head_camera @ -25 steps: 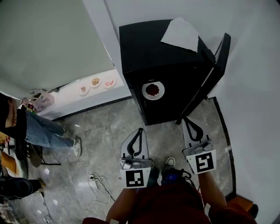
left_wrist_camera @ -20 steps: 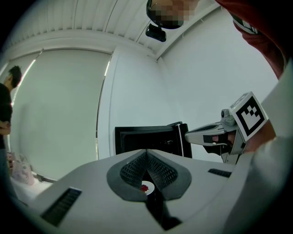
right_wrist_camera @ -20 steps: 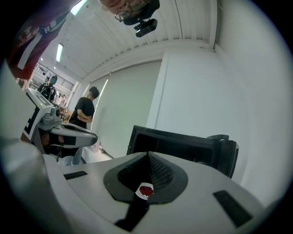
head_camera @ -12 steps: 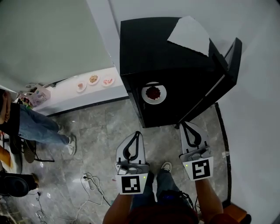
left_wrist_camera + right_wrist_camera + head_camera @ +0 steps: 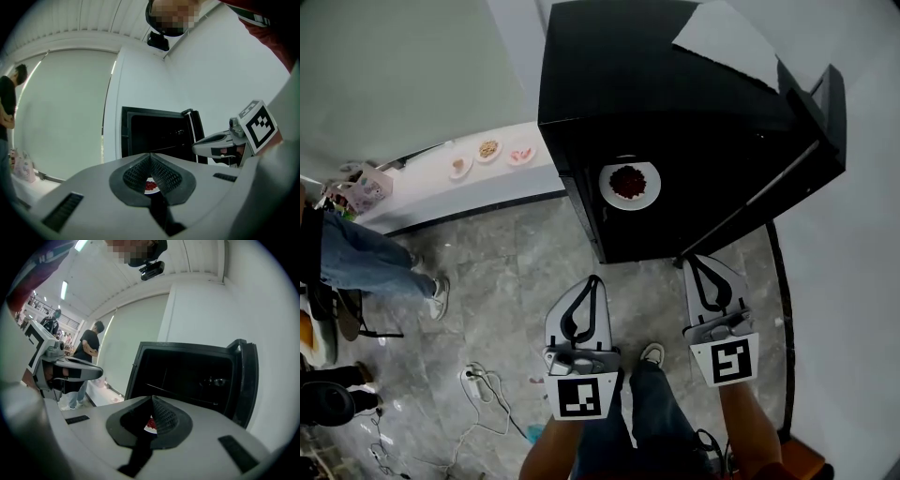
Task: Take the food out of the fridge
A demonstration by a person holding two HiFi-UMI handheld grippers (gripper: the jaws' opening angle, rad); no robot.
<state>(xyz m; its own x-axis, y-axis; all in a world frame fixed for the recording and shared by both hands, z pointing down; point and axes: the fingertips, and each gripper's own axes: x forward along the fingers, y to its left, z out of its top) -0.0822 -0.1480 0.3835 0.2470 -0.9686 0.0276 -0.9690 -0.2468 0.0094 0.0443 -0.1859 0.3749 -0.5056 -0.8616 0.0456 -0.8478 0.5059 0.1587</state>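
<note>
The person stands with the left forearm (image 5: 551,444) and right forearm (image 5: 747,419) held out low in front of the body, a gripper in each hand, side by side and pointing forward. The left gripper (image 5: 592,281) has its jaws closed tip to tip with nothing between them. The right gripper (image 5: 692,261) is closed and empty in the same way.

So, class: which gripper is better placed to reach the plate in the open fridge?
Left, probably, but narrowly. The left gripper points almost straight at the plate; the right gripper sits off toward the open door. Both are shut and empty.
</note>
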